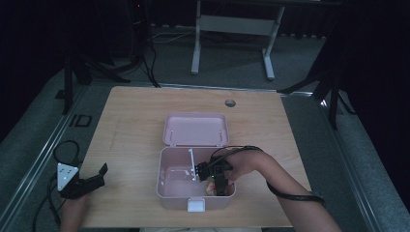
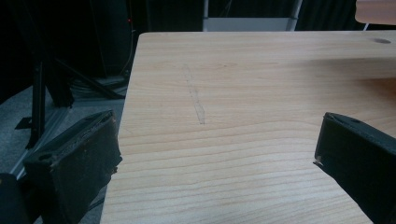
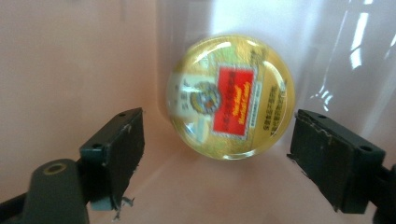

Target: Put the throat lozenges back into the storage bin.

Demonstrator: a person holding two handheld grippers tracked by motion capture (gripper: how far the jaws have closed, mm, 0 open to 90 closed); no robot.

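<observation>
1. The left gripper (image 1: 96,176) rests at the left edge of the wooden desk (image 1: 130,125), held by the person's left hand (image 1: 72,205). Its fingers (image 2: 74,158) are spread wide, with bare desk between them; they hold nothing.
2. A pink box (image 1: 167,191) sits at the middle of the desk, near the front edge. Its lid (image 1: 196,129) is open and lies back flat behind it. A white latch (image 1: 196,205) hangs on the front wall.
3. A white divider (image 1: 192,162) splits the box into a left and a right compartment. The left compartment appears empty.
4. The right gripper (image 1: 218,186) reaches down into the right compartment.
5. In the right gripper view, a round yellow ball (image 3: 231,95) with a red label (image 3: 236,102) lies against the pink wall. The fingers (image 3: 114,149) stand open on either side of it, not touching it.
</observation>
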